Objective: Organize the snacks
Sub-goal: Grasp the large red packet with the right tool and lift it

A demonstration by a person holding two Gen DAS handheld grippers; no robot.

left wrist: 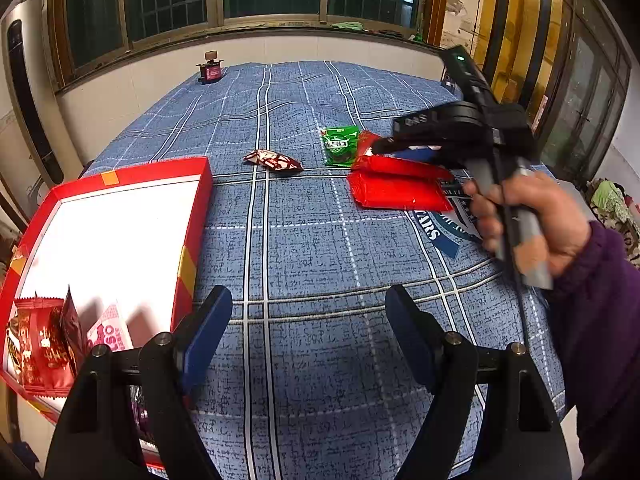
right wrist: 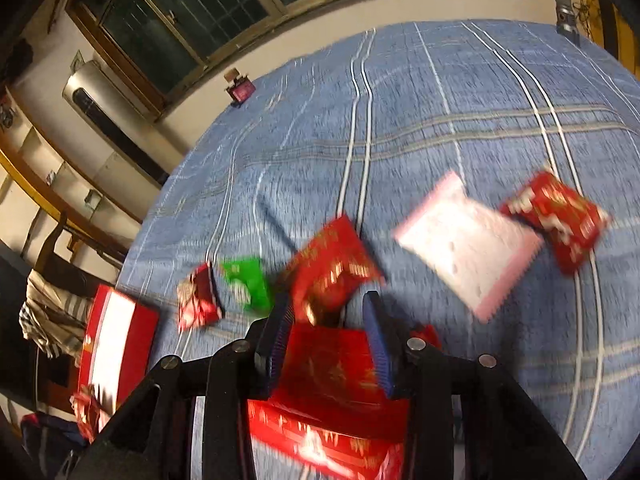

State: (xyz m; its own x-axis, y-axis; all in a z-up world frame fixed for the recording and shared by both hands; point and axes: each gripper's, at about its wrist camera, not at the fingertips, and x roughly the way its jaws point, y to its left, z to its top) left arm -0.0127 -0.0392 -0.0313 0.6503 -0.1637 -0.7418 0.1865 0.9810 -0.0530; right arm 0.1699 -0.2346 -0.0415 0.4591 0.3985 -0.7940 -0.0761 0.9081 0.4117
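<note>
While my left claw hangs wide open over the blue checked cloth with nothing between its blue pads, the red box sits just beside it on its left, touching nothing of mine. Its white floor already holds a few red and pink packets bunched in the near corner. Farther out on the cloth lie a small red-and-white wrapper and a green packet, apart from each other. Beyond the green one my right hand grips the handle of the other tool, whose black body covers part of the long red packets under it. At the far edge of the cloth a small dark red object stands alone below the windows.

From my right claw the picture is blurred. Its fingers are partly closed with a red packet filling the gap between the pads, which look pressed to its sides, and another red packet lies just past the tips. Only this view shows a pink-and-white packet and a further red packet off to the right, near each other. The green packet and small wrapper lie to the left, with the box beyond them, well apart from this claw.
</note>
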